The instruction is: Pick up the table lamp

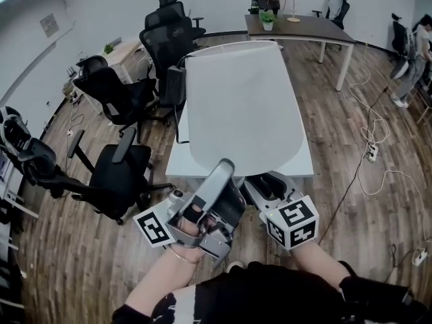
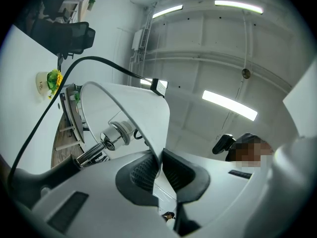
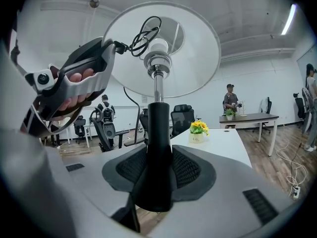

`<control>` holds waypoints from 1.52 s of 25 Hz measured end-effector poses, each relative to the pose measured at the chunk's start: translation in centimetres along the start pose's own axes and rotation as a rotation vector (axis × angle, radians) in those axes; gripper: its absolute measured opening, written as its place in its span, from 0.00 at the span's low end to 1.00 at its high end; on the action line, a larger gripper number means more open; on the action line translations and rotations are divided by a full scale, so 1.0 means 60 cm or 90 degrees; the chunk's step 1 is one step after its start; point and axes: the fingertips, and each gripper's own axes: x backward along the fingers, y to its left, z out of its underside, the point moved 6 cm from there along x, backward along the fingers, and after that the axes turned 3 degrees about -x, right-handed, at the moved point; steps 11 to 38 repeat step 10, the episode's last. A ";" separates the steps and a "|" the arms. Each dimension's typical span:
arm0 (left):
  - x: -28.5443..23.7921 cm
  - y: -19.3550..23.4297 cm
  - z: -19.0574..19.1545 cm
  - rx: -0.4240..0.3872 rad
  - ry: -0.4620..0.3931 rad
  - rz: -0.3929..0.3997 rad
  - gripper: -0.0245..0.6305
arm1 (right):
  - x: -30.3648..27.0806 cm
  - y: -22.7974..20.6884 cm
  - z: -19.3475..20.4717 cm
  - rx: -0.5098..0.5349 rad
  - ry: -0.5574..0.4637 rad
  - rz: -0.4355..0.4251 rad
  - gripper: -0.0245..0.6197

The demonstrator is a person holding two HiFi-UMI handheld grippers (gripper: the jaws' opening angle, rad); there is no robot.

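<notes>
The table lamp is held up off the table between both grippers. In the head view its wide white shade (image 1: 239,106) hides most of the white table. My left gripper (image 2: 159,165) is shut on the thin rim of the shade (image 2: 133,108); the chrome bulb socket (image 2: 116,133) and the black cord (image 2: 99,61) show inside. My right gripper (image 3: 157,170) is shut on the lamp's black stem (image 3: 158,143), with the shade (image 3: 198,58) above it. The left gripper (image 3: 74,83) shows there at the shade's left rim. Both grippers (image 1: 226,167) (image 1: 270,181) sit low under the shade.
The white table (image 1: 300,167) stands in front, with a small yellow flower pot (image 3: 197,130) on it. Black office chairs (image 1: 121,167) crowd its left side. A brown desk (image 1: 304,27) and people stand at the back. Cables and a power strip (image 1: 371,154) lie on the wooden floor at right.
</notes>
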 end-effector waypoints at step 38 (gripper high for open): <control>-0.010 0.003 0.030 -0.009 0.009 -0.012 0.09 | 0.018 -0.016 0.015 -0.006 0.007 -0.011 0.30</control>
